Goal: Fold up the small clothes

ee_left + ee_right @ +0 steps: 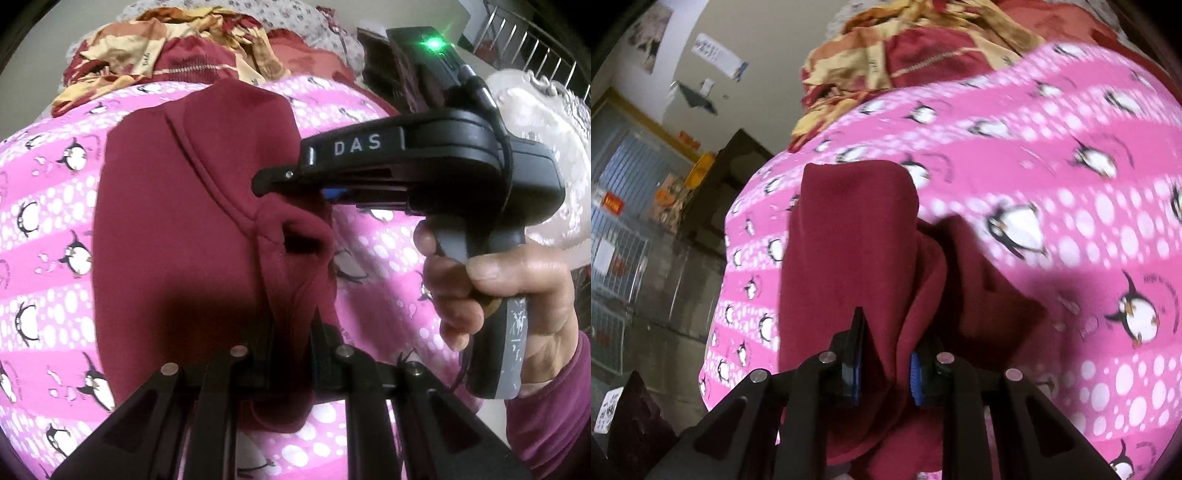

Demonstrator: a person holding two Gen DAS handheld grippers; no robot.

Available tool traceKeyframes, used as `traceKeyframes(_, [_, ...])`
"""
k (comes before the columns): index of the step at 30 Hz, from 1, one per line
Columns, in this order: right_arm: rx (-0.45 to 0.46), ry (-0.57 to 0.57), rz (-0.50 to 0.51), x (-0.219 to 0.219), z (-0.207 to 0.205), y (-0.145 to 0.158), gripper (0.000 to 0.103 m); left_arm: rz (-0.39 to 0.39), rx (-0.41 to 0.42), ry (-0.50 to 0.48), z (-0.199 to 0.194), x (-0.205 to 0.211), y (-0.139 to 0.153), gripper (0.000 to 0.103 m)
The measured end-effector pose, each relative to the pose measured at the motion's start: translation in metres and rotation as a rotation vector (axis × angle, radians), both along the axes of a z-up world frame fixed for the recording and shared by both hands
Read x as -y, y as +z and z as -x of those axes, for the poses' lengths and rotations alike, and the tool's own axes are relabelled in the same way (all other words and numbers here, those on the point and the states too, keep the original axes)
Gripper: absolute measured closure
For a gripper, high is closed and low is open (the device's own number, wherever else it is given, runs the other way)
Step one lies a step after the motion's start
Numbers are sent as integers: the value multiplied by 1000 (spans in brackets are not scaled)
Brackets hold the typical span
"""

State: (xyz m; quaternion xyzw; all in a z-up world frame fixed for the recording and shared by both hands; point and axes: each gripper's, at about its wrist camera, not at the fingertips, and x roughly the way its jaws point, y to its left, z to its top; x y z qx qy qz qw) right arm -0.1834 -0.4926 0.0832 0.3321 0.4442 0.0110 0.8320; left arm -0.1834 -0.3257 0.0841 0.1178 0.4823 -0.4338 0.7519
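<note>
While both tongs have a pinch on the maroon garment [177, 229], this looks like mid-fold: carrying an edge over the pink penguin blanket [44, 206]. Left tongs [291, 354] are nearly closed on cloth at 6 o'clock of their view; right tongs [884, 369] clamp a bunched fold, also at 6. A patterned clothes pile [886, 48] sits at 12. Next move, I'd guess: lay the edge down evenly, then let go.
</note>
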Motion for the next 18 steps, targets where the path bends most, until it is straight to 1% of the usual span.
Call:
traceKeyframes(3, [-21,-42,-39,9,9,-18,82,-17,-9,-38,6,5,-5,88])
traceKeyframes(5, [-41,-72,-81,13,16,-28,78,-11,-37,-65,7,2,-1,80])
traceKeyframes(6, [-40,-89,-101,16,21,-29,77,-1,-51,-81,7,-3,5,72])
traceKeyframes(7, [-32,-105,-121,19,26,-27,74,13,-51,-92,7,-12,13,64])
traceKeyframes(8, [-27,-118,-126,21,29,-23,69,32,-34,-97,6,-22,23,60])
traceKeyframes(9, [-23,-129,-113,21,32,-17,64,47,-3,-96,4,-32,33,50])
traceKeyframes(10, [-18,-144,-77,22,35,-10,57,55,26,-91,4,-40,40,40])
traceKeyframes(11, [-9,-162,-24,21,37,-1,52,60,80,-71,-1,-53,50,37])
traceKeyframes(12, [4,-173,18,19,37,8,49,55,117,-49,-7,-61,55,36])
traceKeyframes(13, [18,-173,39,17,34,15,47,46,140,-30,-11,-66,57,35])
traceKeyframes(14, [37,-165,51,14,31,21,47,25,164,2,-21,-71,56,35])
traceKeyframes(16, [58,-141,86,4,21,29,47,-15,164,68,-39,-78,47,35])
traceKeyframes(18, [68,-88,125,-12,5,33,47,-48,120,141,-55,-82,28,35])
